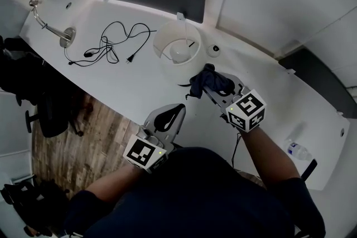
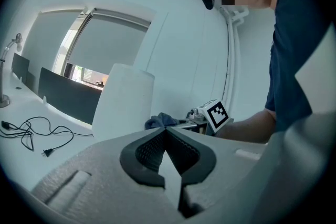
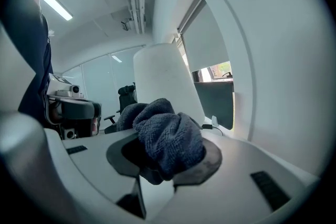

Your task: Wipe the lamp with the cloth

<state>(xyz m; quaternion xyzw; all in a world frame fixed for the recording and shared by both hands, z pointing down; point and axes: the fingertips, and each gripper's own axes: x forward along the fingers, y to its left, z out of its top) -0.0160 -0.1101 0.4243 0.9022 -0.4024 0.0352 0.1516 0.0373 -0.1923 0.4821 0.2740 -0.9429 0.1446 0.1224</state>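
A white lamp (image 1: 177, 51) with a cylindrical shade stands upright on the white desk (image 1: 128, 89); the shade also fills the middle of both gripper views (image 2: 123, 99) (image 3: 165, 78). A dark blue cloth (image 1: 203, 81) is bunched between the jaws of my right gripper (image 1: 209, 85), which is shut on it just right of the shade's base. The cloth (image 3: 168, 136) covers the jaw tips in the right gripper view. My left gripper (image 1: 170, 117) hovers near the desk's front edge, jaws shut (image 2: 165, 131) with nothing between them, a short way from the shade.
A black power cable (image 1: 114, 42) lies coiled on the desk left of the lamp. A chrome desk lamp (image 1: 53, 28) stands at the far left. A small round fitting (image 1: 214, 50) sits right of the shade, a water bottle (image 1: 295, 149) at the right end.
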